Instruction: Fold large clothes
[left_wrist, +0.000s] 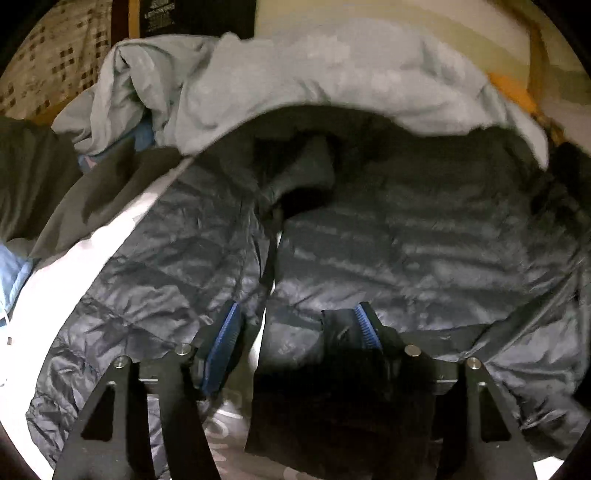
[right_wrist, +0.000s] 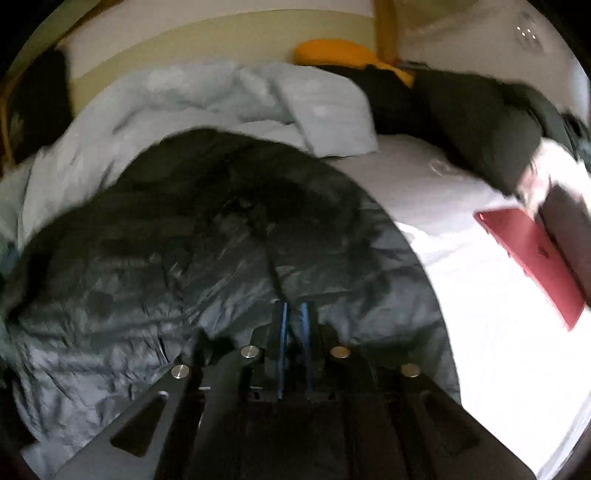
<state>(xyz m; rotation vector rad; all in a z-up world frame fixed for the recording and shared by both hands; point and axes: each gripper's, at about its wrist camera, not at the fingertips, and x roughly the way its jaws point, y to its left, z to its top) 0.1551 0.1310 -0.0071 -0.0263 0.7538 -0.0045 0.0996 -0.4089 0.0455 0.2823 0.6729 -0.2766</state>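
A dark puffer jacket (left_wrist: 406, 229) lies spread on the bed (right_wrist: 461, 280), straight ahead of both tools. The left gripper (left_wrist: 301, 332) gapes over the hem; the right gripper (right_wrist: 293, 332) is pinched, apparently on jacket fabric. Grab both hem corners evenly before folding.

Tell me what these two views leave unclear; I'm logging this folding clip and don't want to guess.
- Left wrist view: the puffer jacket has its collar end under a pale blue duvet; its hem is cut off behind the open left tongs.
- Right wrist view: whether the closed right tongs pinch jacket fabric is hidden by their own fingers.
- Right wrist view: motion blur smears the red flat object; what it is stays unclear.
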